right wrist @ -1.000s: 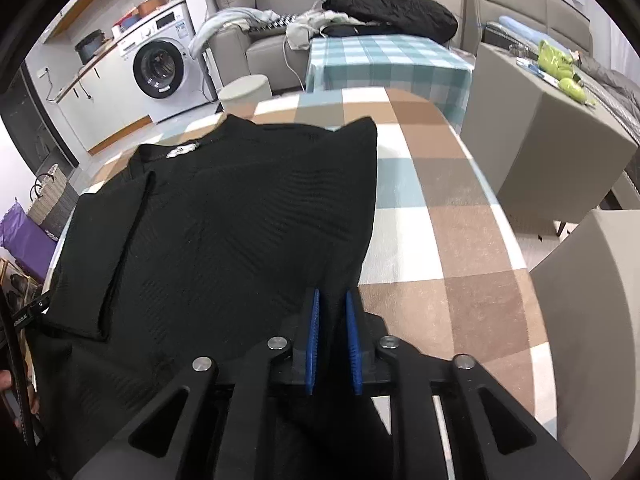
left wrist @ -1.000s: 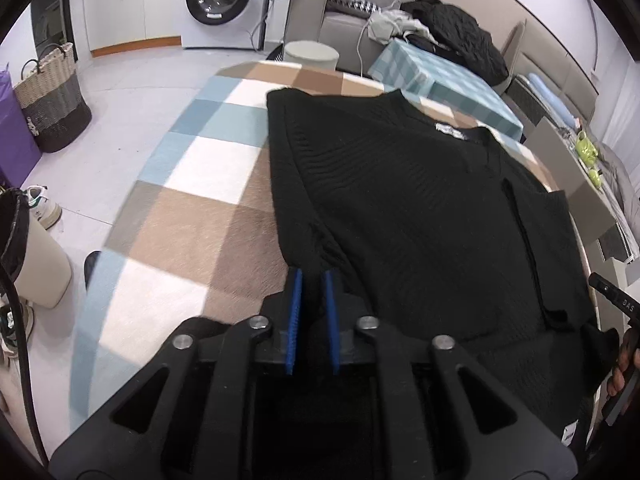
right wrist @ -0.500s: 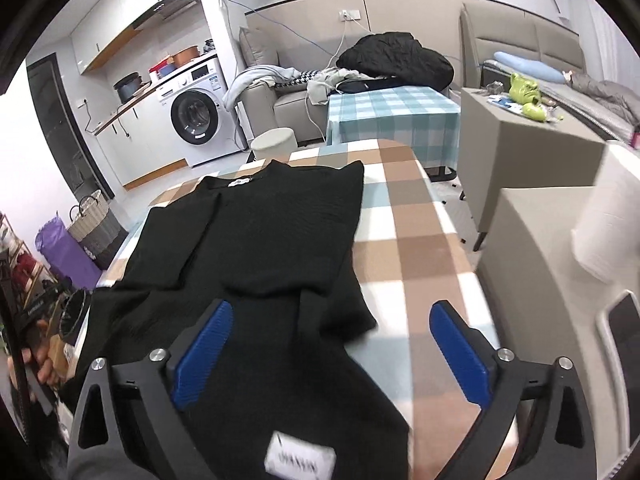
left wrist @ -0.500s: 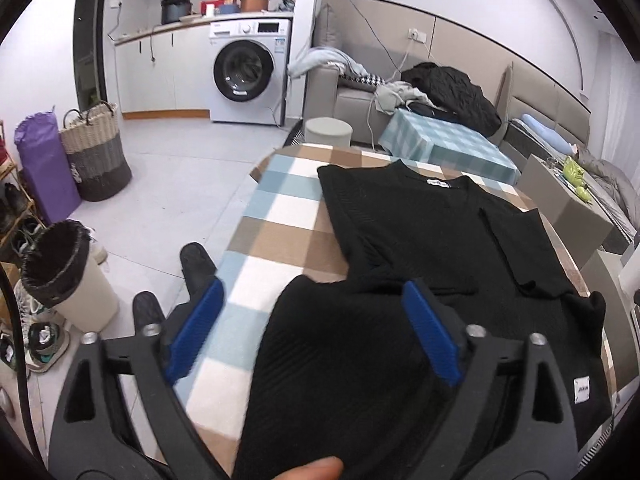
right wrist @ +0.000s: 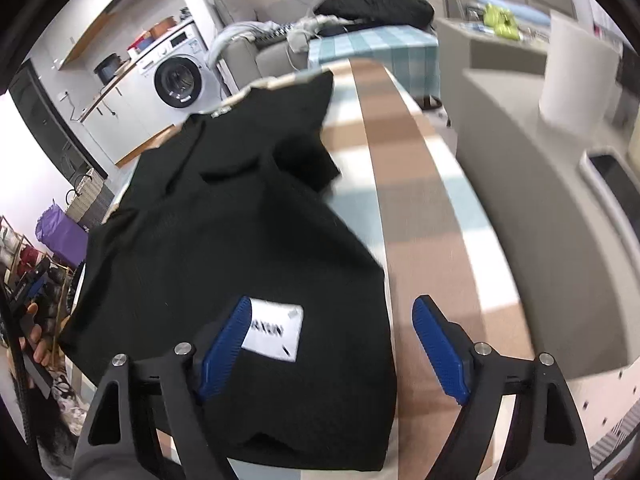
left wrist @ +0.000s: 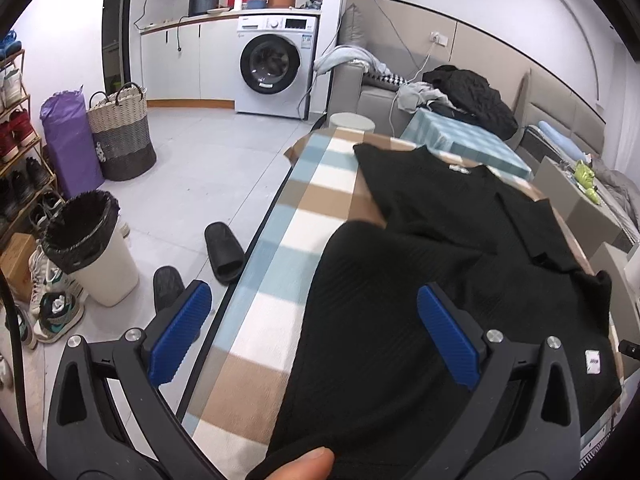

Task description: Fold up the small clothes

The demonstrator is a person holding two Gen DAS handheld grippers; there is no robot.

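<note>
Both tongs, left (left wrist: 314,336) and right (right wrist: 338,350), have just been opening and grip nothing, so the black top (left wrist: 420,280), half folded on the checked desk (left wrist: 280,256), may slump open, seemingly because its hem lies loose.

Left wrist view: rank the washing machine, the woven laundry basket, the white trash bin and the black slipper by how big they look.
Washing machine
Woven laundry basket and white trash bin: look alike, bin nearer
Black slipper

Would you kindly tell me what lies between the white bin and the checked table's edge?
In the left wrist view, two black slippers lie on the grey floor between the white bin and the table.
</note>
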